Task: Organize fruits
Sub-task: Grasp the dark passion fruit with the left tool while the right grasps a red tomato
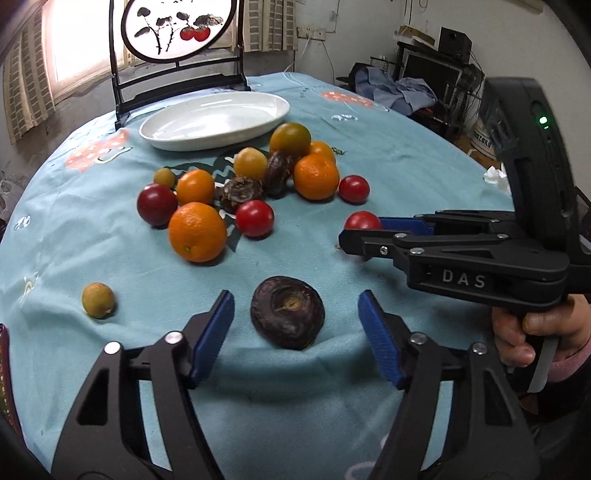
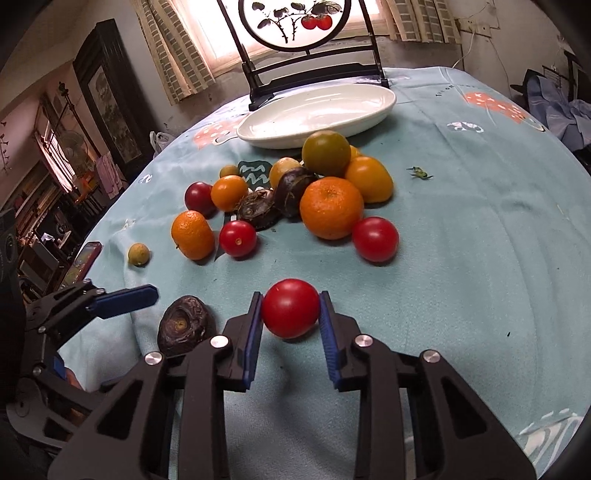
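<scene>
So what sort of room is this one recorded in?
Most likely a lived-in home dining or living room: a round table under a light blue patterned cloth, a white oval ceramic dish, a decorative round painted screen on a black stand, and curtained windows behind.

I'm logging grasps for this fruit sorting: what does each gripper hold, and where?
The right gripper pinches a red tomato across its sides. The left gripper holds nothing; its pads straddle a dark fruit without touching.

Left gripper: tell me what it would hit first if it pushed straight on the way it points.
The dark wrinkled fruit, which lies on the tablecloth between the open fingers of the left gripper; its pads look clear of it.
</scene>
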Tool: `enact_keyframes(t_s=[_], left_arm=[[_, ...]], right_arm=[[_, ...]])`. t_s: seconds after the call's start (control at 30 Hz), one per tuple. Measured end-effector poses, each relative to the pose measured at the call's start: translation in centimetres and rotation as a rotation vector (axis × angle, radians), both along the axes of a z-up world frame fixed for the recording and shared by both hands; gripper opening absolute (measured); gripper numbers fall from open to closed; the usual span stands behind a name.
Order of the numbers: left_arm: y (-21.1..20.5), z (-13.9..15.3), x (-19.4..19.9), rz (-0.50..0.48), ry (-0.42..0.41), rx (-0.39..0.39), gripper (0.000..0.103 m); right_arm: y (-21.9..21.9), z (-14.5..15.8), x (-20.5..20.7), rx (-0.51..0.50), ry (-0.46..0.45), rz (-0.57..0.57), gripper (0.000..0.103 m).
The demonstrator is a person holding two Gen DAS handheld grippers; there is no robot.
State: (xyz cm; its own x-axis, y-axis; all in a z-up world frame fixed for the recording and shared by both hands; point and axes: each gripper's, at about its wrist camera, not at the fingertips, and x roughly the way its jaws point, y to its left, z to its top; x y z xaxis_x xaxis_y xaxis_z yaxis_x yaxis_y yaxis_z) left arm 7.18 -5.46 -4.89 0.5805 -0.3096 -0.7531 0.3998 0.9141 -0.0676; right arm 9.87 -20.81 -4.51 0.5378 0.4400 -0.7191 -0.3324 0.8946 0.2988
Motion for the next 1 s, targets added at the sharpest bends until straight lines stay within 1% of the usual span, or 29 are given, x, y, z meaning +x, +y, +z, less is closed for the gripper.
enact_keyframes(t_s=[0.07,0.13,0.23,0.4,0.57,0.7,0.8,0.9,1.0], left_arm=[[-0.2,-0.4,0.3,0.01,0.017,0.019,0.065],[-0.2,-0.7,0.6,0.015,0.035,0.026,0.055],[-0.4,-1.2,0.9,0.027,0.066,0.046,0.047],[-0.9,-1.4,0.8,0.027,0.05,0.081,0.045],[-0.3,-1.1,1.2,0.017,0.06,0.042,0.045],[0.8,0.9,1.9,-0.005,0.042,-0.031,0.045],[1.8,3.3,4.2,-0.01,0.026,-0.084,0.045],[2.7,5.8,8.5,0.02,0.001,-0.104,0.045],[3.1,7.4,13.9,0.062,-0.008,-0.094,0.045]], right_arm=[[0.0,0.0,0.0,0.003,-0.005,0.002,0.03],[-0.2,0.1,0.0,0.014,-0.007,0.001,0.03],[-0.3,0.1,0.0,0.031,-0.007,0.001,0.03],[-0.5,0.2,-0.1,0.039,-0.014,0.005,0.03],[-0.5,0.3,-0.1,0.045,-0.017,0.008,0.03],[-0.5,1.8,0.8,0.027,-0.048,0.014,0.03],[-0.6,3.9,3.7,0.03,-0.081,0.012,0.03],[-0.3,5.7,8.2,0.001,-0.119,-0.017,0.03],[0.4,6.3,13.9,-0.019,-0.094,-0.023,0.03]])
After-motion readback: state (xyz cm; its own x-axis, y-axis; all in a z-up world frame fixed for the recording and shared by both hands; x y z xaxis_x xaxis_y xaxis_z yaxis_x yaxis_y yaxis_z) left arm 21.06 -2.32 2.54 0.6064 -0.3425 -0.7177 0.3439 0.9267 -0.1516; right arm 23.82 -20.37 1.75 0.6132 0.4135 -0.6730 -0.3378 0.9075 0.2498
